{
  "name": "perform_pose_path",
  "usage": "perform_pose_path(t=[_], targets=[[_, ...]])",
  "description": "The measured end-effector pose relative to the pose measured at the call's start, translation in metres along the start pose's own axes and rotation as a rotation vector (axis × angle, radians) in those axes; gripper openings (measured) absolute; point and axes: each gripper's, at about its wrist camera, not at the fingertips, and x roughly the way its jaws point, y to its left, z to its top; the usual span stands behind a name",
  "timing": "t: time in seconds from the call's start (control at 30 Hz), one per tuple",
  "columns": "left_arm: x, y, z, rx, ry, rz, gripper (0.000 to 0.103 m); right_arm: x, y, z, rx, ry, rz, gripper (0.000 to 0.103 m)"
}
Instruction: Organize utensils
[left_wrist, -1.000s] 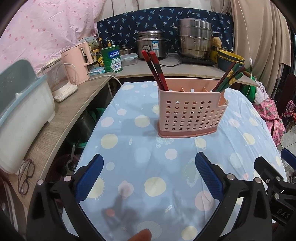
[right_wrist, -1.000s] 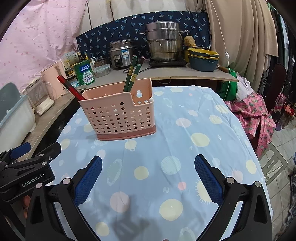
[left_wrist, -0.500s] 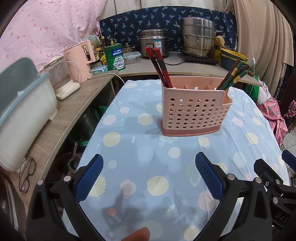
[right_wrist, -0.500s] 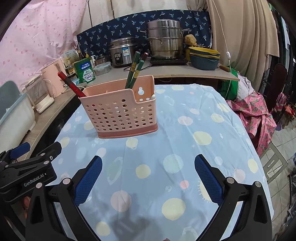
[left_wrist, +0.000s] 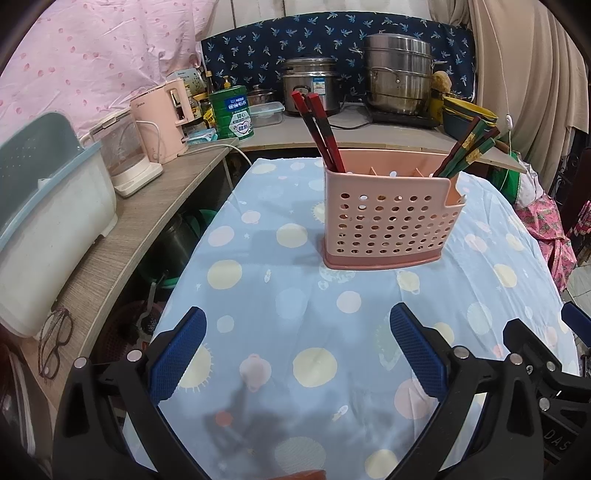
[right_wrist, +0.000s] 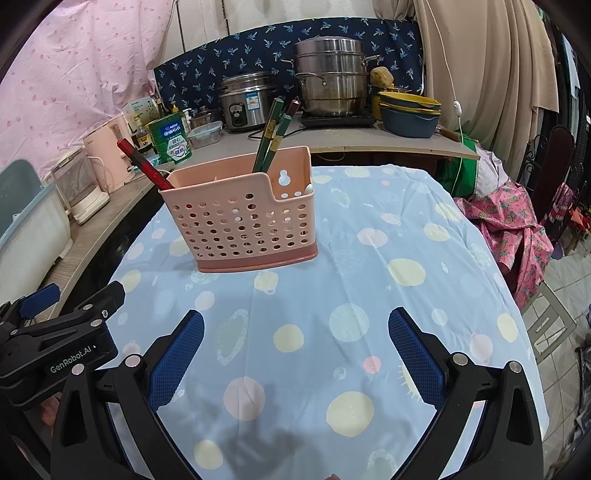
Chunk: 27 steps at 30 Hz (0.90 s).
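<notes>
A pink perforated utensil holder (left_wrist: 388, 218) stands on the table with the blue dotted cloth (left_wrist: 280, 295); it also shows in the right wrist view (right_wrist: 243, 218). Red-and-black chopsticks (left_wrist: 321, 129) lean in its left compartment, green chopsticks (left_wrist: 469, 147) in its right one. In the right wrist view the red chopsticks (right_wrist: 144, 166) and green chopsticks (right_wrist: 273, 136) show too. My left gripper (left_wrist: 295, 354) is open and empty, short of the holder. My right gripper (right_wrist: 293, 354) is open and empty, also short of it.
A wooden counter (left_wrist: 122, 240) on the left carries a white-and-blue bin (left_wrist: 44, 221), a pink kettle (left_wrist: 166, 118), a green tin (left_wrist: 232, 114) and glasses (left_wrist: 53, 347). Rice cooker (right_wrist: 247, 99), steamer pot (right_wrist: 328, 74) and bowls (right_wrist: 410, 110) stand behind. Pink cloth (right_wrist: 509, 236) hangs at right.
The holder sits slightly lower and larger in both views than a second ago, so both grippers have drifted a little. Both stay open and empty.
</notes>
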Motion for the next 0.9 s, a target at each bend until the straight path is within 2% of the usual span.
perform_pose_path(t=[0.9], targets=[[0.0054,-0.0005,-0.0011,-0.005,0.021,0.004,0.095,0.0061,0.0028,-0.0048,0.002,0.017,-0.004,0.096]])
